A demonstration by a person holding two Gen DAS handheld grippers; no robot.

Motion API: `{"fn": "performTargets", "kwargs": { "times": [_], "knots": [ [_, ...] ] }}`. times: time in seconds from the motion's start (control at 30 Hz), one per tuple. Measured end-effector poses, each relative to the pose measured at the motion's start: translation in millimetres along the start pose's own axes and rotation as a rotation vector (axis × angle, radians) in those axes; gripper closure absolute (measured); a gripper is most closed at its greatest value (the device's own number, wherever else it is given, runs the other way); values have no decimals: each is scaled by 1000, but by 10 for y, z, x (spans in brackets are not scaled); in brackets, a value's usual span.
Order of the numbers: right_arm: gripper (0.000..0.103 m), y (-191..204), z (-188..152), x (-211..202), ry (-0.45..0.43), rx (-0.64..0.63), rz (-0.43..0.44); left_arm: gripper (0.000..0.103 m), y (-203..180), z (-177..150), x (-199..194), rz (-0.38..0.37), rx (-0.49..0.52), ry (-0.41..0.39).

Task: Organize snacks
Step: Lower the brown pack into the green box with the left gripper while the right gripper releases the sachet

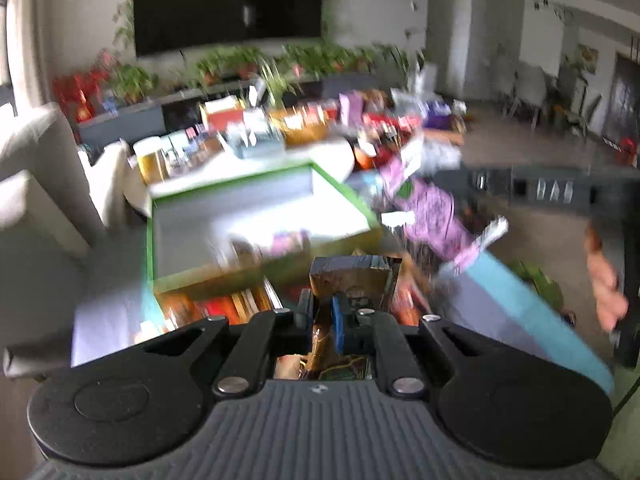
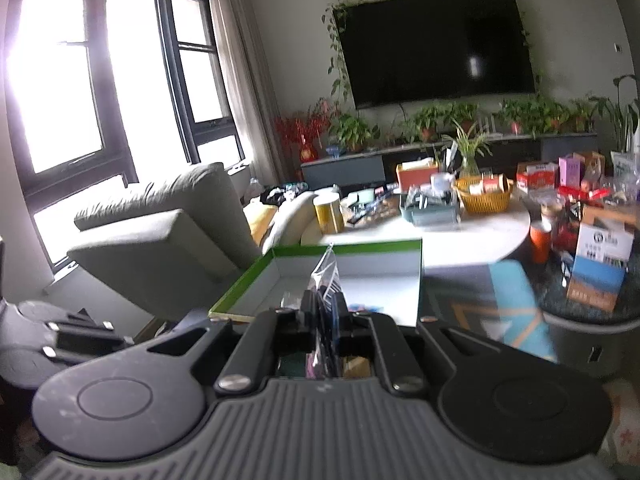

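Foil snack packet [image 1: 352,280] pinched in left claw [image 1: 322,312]; right claw [image 2: 324,308] grips crinkly clear bag [image 2: 326,276].

The right gripper [image 2: 325,308] has its jaws closed on a thin clear packet [image 2: 326,276] that stands upright between them. Just beyond lies an open green-edged box [image 2: 280,268] with a white inside. Behind it a round white table [image 2: 472,236] carries a yellow basket [image 2: 484,196], a yellow tin [image 2: 329,213] and many boxes. A grey sofa [image 2: 160,232] stands at left by the window [image 2: 64,92]; a dark TV [image 2: 436,48] hangs on the wall above potted plants [image 2: 448,118].
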State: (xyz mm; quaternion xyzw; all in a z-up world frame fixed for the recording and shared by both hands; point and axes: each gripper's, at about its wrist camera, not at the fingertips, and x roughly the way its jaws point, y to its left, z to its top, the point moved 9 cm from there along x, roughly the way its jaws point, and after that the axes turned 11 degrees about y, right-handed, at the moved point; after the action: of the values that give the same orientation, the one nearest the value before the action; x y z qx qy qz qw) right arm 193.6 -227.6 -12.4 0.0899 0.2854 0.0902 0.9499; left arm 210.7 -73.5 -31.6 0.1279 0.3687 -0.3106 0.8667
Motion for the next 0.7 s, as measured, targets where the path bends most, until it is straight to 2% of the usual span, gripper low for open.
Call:
{"fn": "performTargets", "kwargs": {
  "times": [0.17, 0.37, 0.47, 0.7],
  "knots": [
    [41, 26, 329, 224, -19, 7, 3, 94, 193, 603, -54, 69, 11, -87],
    [41, -51, 526, 609, -12, 30, -13, 94, 498, 1041, 169, 156, 28, -103],
    [41, -148, 536, 852, 16, 57, -16, 94, 664, 1077, 392, 173, 14, -79],
    [41, -299, 365, 1304, 91, 98, -32, 94, 972, 869, 943, 140, -53, 9]
  ]
}}
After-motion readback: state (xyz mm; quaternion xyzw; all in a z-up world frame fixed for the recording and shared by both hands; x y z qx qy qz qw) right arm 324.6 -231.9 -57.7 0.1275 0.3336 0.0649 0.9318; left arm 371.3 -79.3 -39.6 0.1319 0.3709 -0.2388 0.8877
